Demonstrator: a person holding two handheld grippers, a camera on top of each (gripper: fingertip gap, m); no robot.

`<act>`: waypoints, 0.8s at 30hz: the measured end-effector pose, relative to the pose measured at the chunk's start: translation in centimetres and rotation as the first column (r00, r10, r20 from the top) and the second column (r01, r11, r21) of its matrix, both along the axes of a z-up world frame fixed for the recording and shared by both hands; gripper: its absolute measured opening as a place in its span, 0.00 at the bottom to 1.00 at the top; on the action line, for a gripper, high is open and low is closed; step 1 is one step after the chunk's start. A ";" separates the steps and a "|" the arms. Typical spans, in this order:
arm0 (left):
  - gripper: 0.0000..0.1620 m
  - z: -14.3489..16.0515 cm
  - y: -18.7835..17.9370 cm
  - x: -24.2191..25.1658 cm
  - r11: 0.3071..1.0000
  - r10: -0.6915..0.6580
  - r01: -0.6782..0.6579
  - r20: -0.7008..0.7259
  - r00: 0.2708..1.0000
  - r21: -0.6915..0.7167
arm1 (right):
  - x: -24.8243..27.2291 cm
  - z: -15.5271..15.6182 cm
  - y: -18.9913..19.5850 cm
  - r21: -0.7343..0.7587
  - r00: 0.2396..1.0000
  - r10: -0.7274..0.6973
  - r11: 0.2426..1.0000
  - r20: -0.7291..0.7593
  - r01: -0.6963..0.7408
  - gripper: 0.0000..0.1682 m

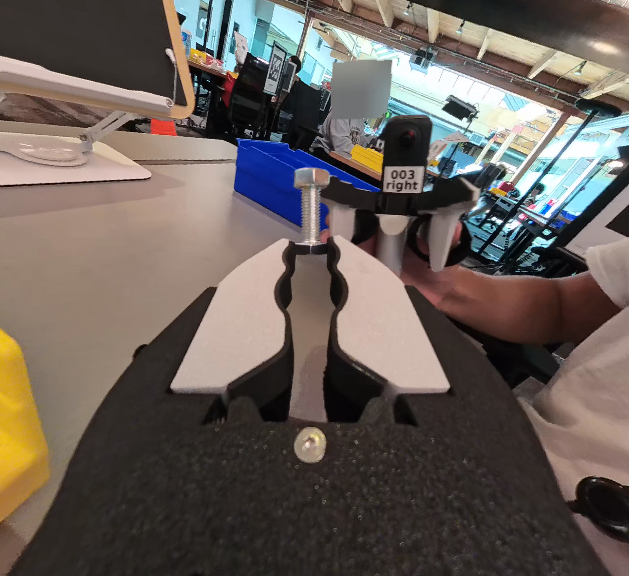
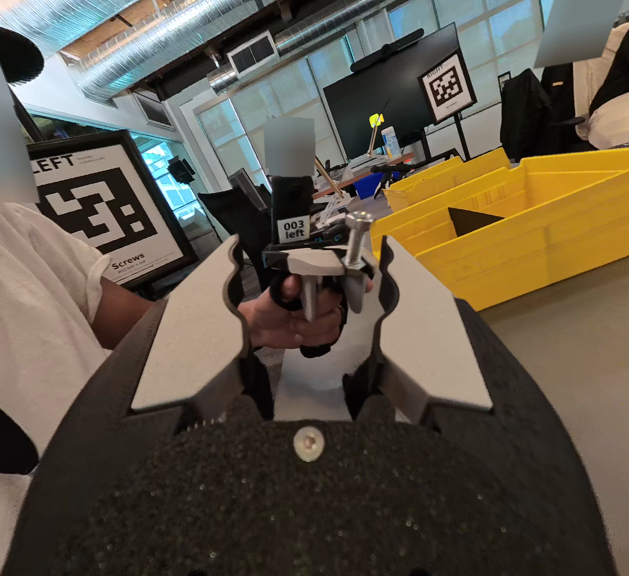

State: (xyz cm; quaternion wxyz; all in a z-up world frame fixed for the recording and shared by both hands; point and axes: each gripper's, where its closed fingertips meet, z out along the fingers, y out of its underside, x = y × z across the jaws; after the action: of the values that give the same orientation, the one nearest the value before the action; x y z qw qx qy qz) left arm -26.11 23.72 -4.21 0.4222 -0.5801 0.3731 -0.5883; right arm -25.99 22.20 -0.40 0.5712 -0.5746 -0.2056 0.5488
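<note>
Bare grey tabletop (image 1: 102, 270) lies open at nine o'clock of the left gripper (image 1: 310, 248), a blue bin (image 1: 269, 178) at twelve. Its fingertips pinch a nut (image 1: 310, 249) carrying an upright hex bolt (image 1: 310, 209). The right gripper (image 2: 308, 253) is spread wide, empty, yellow bins (image 2: 510, 236) at two o'clock.

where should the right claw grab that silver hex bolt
Probably on the bare threaded shank of the silver hex bolt, coming in level from the side. It stands upright, head up, its lower end pinched in the left claw, so only the shank and head are free.
</note>
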 end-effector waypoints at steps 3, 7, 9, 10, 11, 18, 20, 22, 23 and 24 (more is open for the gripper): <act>0.11 0.3 -1.7 0.8 0.997 -0.079 0.079 0.030 0.996 -0.017 | -0.6 0.2 1.2 -0.026 1.000 0.026 0.999 0.011 -0.025 0.51; 0.11 0.9 -2.8 1.0 0.990 -0.133 0.137 0.083 0.988 -0.041 | -2.9 1.7 0.5 0.001 0.991 0.136 0.991 0.000 -0.136 0.50; 0.11 1.0 -2.3 0.6 0.991 -0.118 0.123 0.094 0.989 -0.054 | -3.3 2.3 -0.1 0.044 0.990 0.143 0.989 -0.005 -0.143 0.46; 0.11 1.1 -2.0 0.4 0.992 -0.110 0.116 0.099 0.989 -0.058 | -3.3 2.3 0.0 0.046 0.993 0.120 0.992 -0.002 -0.119 0.48; 0.11 1.1 -1.8 0.2 0.993 -0.100 0.105 0.096 0.990 -0.055 | -3.2 2.2 0.0 0.041 0.994 0.110 0.993 0.004 -0.110 0.50; 0.11 1.3 0.9 -1.3 0.995 -0.001 0.013 0.126 0.992 -0.097 | -0.3 1.2 0.4 0.016 0.998 0.052 0.999 -0.027 -0.052 0.43; 0.11 1.2 0.7 -1.0 0.995 -0.013 0.025 0.120 0.993 -0.092 | -0.1 0.8 1.2 -0.002 0.999 0.033 0.999 -0.038 -0.033 0.43; 0.11 1.0 -0.5 -0.2 0.994 -0.058 0.067 0.113 0.992 -0.082 | -0.6 0.5 1.8 -0.019 0.999 0.025 0.999 -0.044 -0.026 0.45; 0.11 0.9 -1.2 0.2 0.993 -0.086 0.094 0.107 0.991 -0.077 | -1.2 0.6 1.9 -0.021 0.998 0.034 0.999 -0.050 -0.036 0.47; 0.11 0.8 -1.9 0.6 0.991 -0.106 0.113 0.100 0.989 -0.071 | -1.8 0.8 1.8 -0.016 0.997 0.054 0.998 -0.057 -0.055 0.47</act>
State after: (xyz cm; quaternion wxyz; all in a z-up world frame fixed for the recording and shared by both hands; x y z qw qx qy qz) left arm -25.49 21.84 -3.37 0.3844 -0.5453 0.3609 -0.6517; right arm -27.82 23.96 0.38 0.5565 -0.5581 -0.2000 0.5821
